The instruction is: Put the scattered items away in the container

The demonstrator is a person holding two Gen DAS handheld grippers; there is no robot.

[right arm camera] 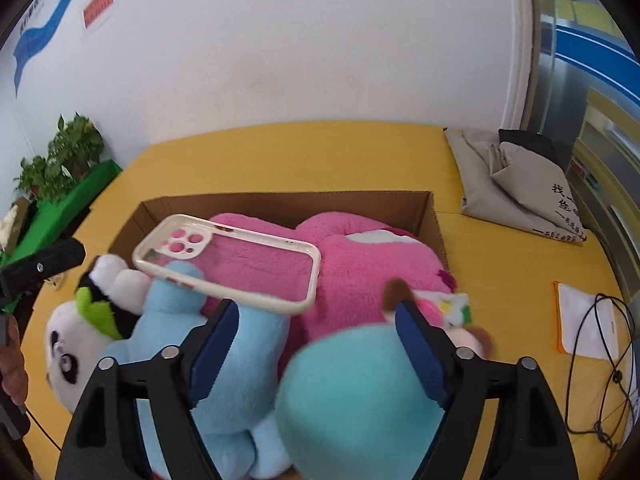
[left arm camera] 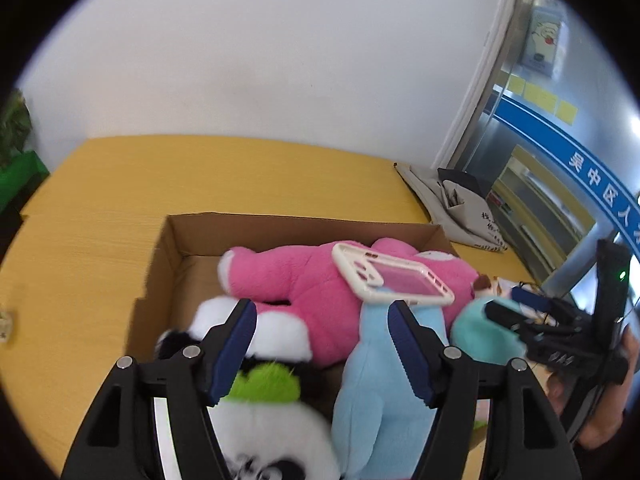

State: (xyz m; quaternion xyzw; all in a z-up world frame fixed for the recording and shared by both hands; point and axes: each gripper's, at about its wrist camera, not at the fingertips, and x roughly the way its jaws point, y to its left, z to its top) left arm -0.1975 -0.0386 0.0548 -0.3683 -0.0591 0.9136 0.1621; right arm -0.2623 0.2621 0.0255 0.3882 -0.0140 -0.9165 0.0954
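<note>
Bright, even light; fisheye-warped, blurred foreground.

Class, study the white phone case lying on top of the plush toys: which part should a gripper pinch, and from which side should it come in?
Pinch the phone case across its near long rim, coming from the camera's side. It lies tilted on the pink plush; that rim overhangs the blue plush, so it looks free for a finger beneath.

Left gripper (left arm camera: 322,322) points downward with its blue-padded fingers spread apart, clasping nothing. Right gripper (right arm camera: 316,326) points downward too, fingers spread wide and free. A hand (left arm camera: 628,354) grips the right gripper's handle.
</note>
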